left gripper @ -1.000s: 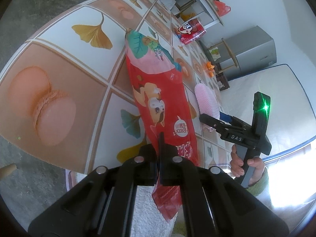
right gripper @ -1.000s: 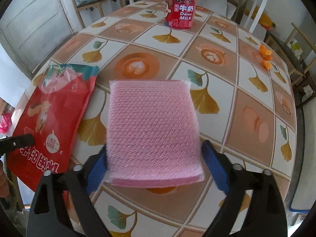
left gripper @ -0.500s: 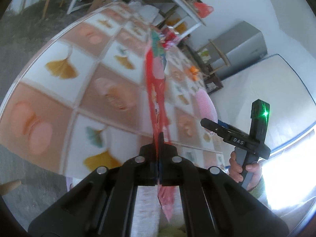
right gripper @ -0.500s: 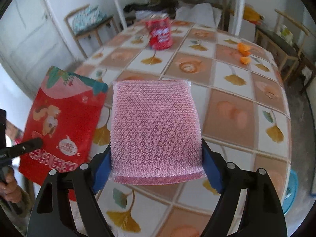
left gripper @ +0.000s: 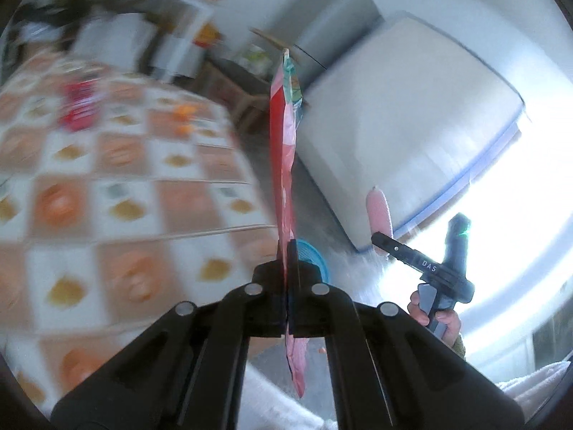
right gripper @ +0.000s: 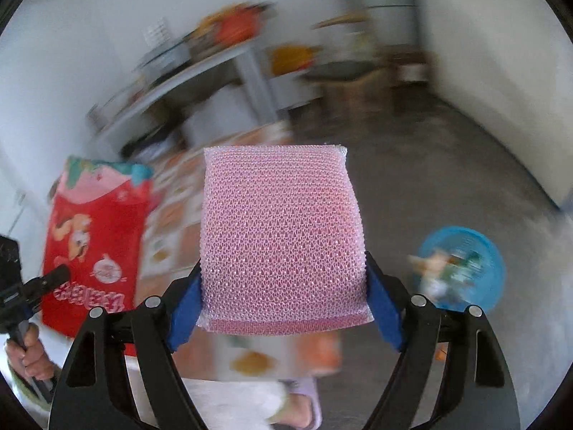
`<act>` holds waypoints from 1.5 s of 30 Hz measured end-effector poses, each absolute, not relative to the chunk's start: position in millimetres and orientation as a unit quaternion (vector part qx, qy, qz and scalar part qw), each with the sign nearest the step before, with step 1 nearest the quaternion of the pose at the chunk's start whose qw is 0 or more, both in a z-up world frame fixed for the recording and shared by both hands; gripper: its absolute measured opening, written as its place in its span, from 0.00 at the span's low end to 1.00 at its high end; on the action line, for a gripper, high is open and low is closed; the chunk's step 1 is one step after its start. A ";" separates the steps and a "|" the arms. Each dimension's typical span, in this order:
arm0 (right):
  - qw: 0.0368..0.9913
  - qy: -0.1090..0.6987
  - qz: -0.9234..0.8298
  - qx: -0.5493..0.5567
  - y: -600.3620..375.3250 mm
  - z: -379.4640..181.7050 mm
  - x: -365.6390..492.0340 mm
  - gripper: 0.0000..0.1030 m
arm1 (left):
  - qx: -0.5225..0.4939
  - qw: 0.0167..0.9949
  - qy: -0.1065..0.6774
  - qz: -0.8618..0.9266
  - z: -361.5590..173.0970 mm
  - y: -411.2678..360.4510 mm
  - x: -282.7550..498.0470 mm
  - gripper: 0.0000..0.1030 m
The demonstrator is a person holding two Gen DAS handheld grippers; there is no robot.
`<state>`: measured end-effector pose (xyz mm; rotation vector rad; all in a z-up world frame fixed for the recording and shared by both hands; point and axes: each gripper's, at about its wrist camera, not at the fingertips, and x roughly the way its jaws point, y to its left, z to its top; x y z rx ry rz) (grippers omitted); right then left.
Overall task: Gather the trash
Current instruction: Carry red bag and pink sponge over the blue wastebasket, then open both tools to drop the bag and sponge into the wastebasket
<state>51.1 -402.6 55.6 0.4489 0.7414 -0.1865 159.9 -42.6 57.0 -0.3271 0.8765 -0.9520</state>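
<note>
Left wrist view, from left to right: a blurred table (left gripper: 118,193) with a tiled leaf-and-cup pattern carries a red can (left gripper: 80,107) and small orange bits (left gripper: 184,118); the left gripper (left gripper: 288,251) has its jaws pressed together on a red snack bag (left gripper: 283,165), seen edge-on and standing upright clear of the table; a blue basket (left gripper: 315,254) sits on the floor just behind the fingers; farther right a hand (left gripper: 435,317) holds the other tool, with a pink pad showing at its tip. Right wrist view, from left to right: the red bag hangs flat-faced from the left tool; the right gripper (right gripper: 284,286) clamps a pink mesh sponge (right gripper: 283,236) between its blue pads (right gripper: 184,308); the basket, with litter in it, lies on the grey floor (right gripper: 447,186).
</note>
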 end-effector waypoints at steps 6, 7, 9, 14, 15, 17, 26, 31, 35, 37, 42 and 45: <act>0.854 0.350 -0.225 0.312 -508.7 9.9 -43.9 0.76 | -0.064 0.733 0.454 -0.503 51.0 -198.4 172.7 0.00; 0.841 0.352 -0.243 0.330 -523.3 -3.7 -58.6 0.76 | -0.051 0.726 0.461 -0.508 45.2 -218.3 176.0 0.00; 0.822 0.356 -0.267 0.355 -542.0 -25.0 -77.6 0.76 | -0.017 0.713 0.480 -0.510 29.7 -267.2 178.3 0.00; 0.777 0.369 -0.298 0.413 -578.2 -81.0 -115.0 0.76 | 0.110 0.707 0.488 -0.501 -15.3 -387.0 178.8 0.00; 0.772 0.371 -0.300 0.420 -582.3 -89.4 -117.8 0.76 | 0.149 0.708 0.480 -0.497 -26.9 -414.0 177.3 0.00; 0.761 0.377 -0.304 0.433 -590.4 -107.1 -124.0 0.76 | 0.199 0.705 0.469 -0.494 -42.4 -451.3 174.2 0.00; 0.730 0.398 -0.311 0.460 -607.8 -157.3 -120.1 0.76 | 0.364 0.660 0.446 -0.482 -141.6 -592.7 164.0 0.03; 0.727 0.402 -0.305 0.465 -605.2 -169.3 -117.3 0.76 | 0.377 0.637 0.489 -0.461 -195.6 -604.3 168.0 0.20; 0.727 0.406 -0.298 0.468 -606.3 -174.3 -110.8 0.76 | 0.324 0.636 0.515 -0.475 -190.8 -590.7 182.4 0.34; 0.726 0.405 -0.293 0.472 -606.9 -176.6 -105.5 0.76 | 0.303 0.640 0.520 -0.478 -182.6 -587.1 190.8 0.36; 0.726 0.396 -0.280 0.488 -620.1 -185.9 -88.0 0.76 | 0.280 0.649 0.513 -0.487 -155.2 -577.3 193.0 0.37; 0.715 0.392 -0.273 0.510 -637.8 -200.0 -69.9 0.77 | 0.280 0.650 0.503 -0.496 -124.0 -554.4 187.7 0.41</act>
